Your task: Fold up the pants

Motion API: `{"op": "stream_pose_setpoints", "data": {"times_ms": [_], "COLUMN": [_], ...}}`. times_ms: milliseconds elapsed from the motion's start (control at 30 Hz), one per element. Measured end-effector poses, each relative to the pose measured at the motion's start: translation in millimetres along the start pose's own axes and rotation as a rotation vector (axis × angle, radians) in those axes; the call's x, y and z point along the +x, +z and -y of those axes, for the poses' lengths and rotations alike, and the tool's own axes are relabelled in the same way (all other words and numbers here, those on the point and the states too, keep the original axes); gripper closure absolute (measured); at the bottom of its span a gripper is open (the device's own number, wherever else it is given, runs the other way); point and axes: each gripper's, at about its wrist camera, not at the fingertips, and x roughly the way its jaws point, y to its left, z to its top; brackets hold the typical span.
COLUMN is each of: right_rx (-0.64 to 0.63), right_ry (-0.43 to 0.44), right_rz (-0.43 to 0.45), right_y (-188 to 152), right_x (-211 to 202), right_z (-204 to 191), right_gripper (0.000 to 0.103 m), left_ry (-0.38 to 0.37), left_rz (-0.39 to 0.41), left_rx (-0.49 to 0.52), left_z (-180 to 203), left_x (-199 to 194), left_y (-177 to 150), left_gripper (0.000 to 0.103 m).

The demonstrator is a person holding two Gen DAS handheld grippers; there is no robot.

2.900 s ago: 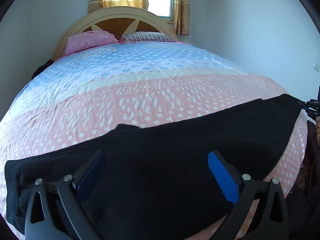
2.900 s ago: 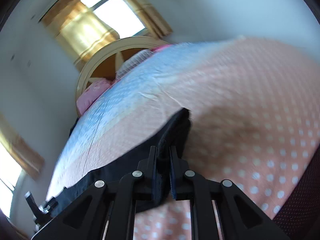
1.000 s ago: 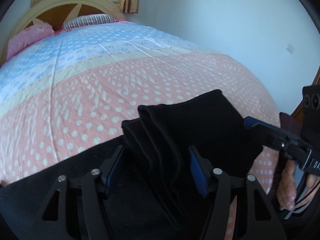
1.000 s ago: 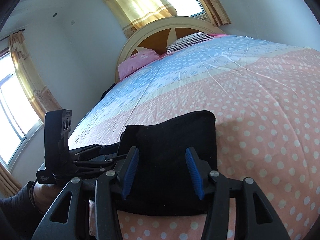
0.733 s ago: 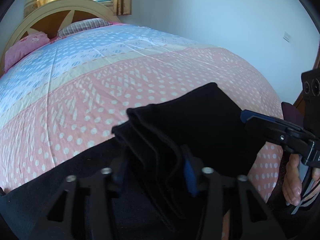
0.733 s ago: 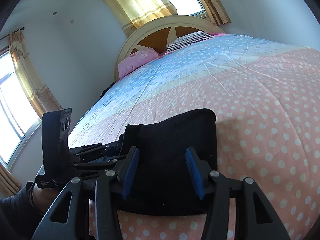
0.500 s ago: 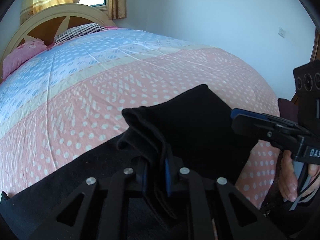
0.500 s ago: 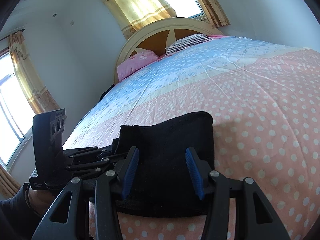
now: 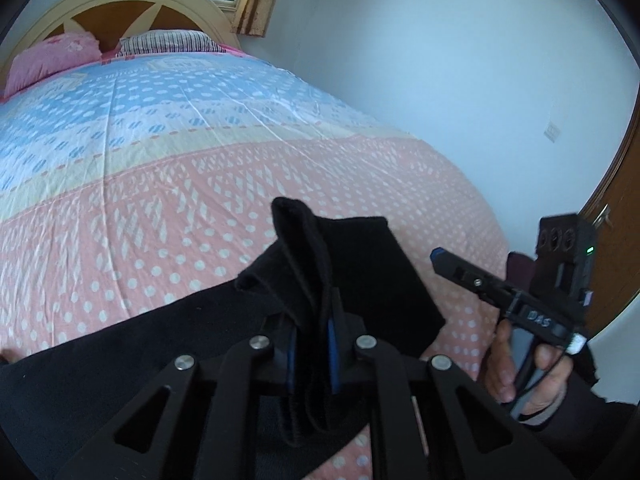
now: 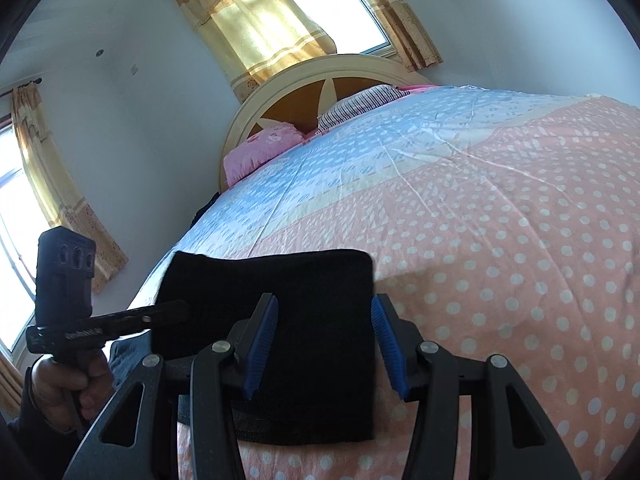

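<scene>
The left gripper [image 9: 311,338] has just closed on a bunched fold of the black pants [image 9: 352,272] lying on the bed [image 9: 200,168]; beside the pants, the right gripper [image 9: 440,258] hovers.

1. In the left wrist view, pale raised letters on the black body of the right gripper [image 9: 436,257], just above the person's hand, look like "DAS". The rest of the word is cut off.
2. In the right wrist view, a short line of pale lettering runs along the black side of the left gripper [image 10: 182,312], near its handle. It is too small and blurred to make out.
</scene>
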Motion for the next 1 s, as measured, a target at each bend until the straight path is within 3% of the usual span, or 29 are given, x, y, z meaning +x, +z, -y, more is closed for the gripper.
{"op": "stream_pose_setpoints", "data": {"times_ms": [300,467,833,1000], "right_rx": [-0.068,-0.118,-0.276,-0.366], "right_ry": [0.022,0.050,0.176,0.203], "right_rz": [-0.015,-0.021,-0.071,-0.136], "right_y": [-5.2,-8.4,-24.4,-39.1], "right_x": [2.1,2.1,4.5,14.1], "right_z": [-15.0,-26.3,-63.5,-82.9], "right_gripper": [0.051,0.051,0.051,0.051], "left_ry": [-0.039,-0.011,0.055,0.075], "left_rz": [0.025,0.038,0.022,0.002], "left_rx": [-0.146,-0.165,-0.288,-0.334], "left_z": [-38.1,-51.3,-105.1,-126.2], "left_x": [-54.9,-72.7,-78.9,-74.5], "left_y": [-3.2,-9.3,-37.7,-50.1], "left_gripper": [0.091,0.091,0.091,0.091]}}
